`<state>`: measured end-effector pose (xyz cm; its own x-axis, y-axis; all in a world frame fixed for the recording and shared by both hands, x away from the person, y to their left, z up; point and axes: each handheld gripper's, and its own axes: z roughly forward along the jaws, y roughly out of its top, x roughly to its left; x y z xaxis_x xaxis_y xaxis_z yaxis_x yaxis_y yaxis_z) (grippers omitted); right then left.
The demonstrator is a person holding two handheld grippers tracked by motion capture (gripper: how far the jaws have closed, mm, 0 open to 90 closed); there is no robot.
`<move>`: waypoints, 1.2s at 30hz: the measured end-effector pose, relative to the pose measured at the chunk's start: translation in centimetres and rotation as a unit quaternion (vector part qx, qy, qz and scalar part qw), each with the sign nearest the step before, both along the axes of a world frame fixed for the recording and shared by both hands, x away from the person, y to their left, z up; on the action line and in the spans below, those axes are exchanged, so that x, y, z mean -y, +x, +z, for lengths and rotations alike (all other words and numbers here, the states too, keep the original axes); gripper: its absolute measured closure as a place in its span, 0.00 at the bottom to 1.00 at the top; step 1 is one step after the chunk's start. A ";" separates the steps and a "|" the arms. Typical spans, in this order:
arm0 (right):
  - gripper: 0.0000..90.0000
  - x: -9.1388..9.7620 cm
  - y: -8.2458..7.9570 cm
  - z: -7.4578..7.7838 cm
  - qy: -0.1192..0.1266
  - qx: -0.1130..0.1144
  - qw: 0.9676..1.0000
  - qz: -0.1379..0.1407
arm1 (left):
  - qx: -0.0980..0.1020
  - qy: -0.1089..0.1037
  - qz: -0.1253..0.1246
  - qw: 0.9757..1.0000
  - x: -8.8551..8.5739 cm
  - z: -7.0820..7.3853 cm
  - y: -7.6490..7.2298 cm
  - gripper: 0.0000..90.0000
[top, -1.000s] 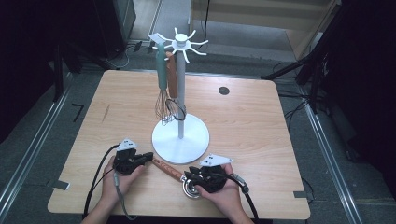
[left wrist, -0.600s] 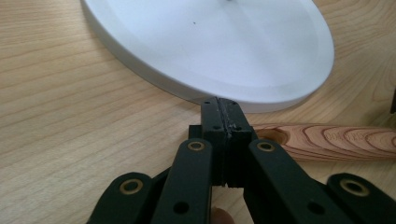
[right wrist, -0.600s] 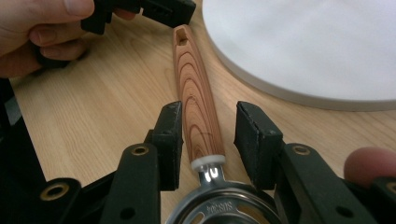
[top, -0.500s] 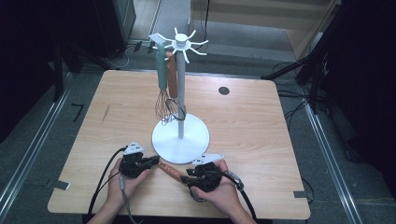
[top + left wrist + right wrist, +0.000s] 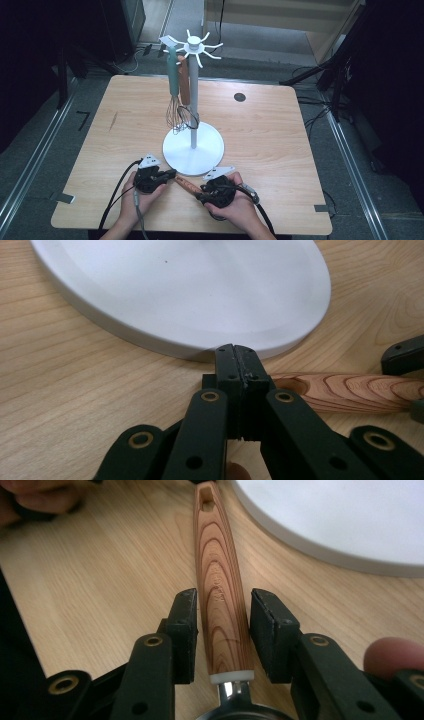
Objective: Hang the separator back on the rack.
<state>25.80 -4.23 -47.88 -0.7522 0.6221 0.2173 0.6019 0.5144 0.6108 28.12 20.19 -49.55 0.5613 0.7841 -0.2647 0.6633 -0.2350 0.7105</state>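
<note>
The wooden handle (image 5: 220, 595) is long and slim, with a strong reddish-brown grain and a small oblong hole near its far end. It lies flat on the table, just beside the rim of the white round base (image 5: 350, 525). At its near end there is a pale collar and then a metal neck.
</note>
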 end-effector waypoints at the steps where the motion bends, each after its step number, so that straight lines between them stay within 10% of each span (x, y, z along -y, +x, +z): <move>1: 0.74 -0.1 -0.1 -0.1 -0.006 0.001 1.000 0.001 | 0.002 0.001 0.000 1.000 0.1 0.0 0.0 1.00; 10: 0.78 0.1 -0.3 -0.4 -0.021 0.014 1.000 0.011 | 0.035 -0.044 0.001 0.998 -2.2 1.1 0.2 0.83; 15: 0.78 1.1 -0.4 -0.4 -0.023 0.019 0.999 0.020 | 0.052 -0.065 0.042 0.996 -5.3 1.8 0.5 0.74; 36: 0.78 6.1 0.3 -0.5 -0.022 0.011 1.000 0.019 | 0.084 -0.042 0.185 0.978 -13.3 0.9 1.8 0.45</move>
<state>26.11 -10.34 -48.39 -0.7799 0.6013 0.1737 0.5681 0.5635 0.5997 29.91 33.46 -48.64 0.2838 0.9213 -0.2658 0.5638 0.0638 0.8234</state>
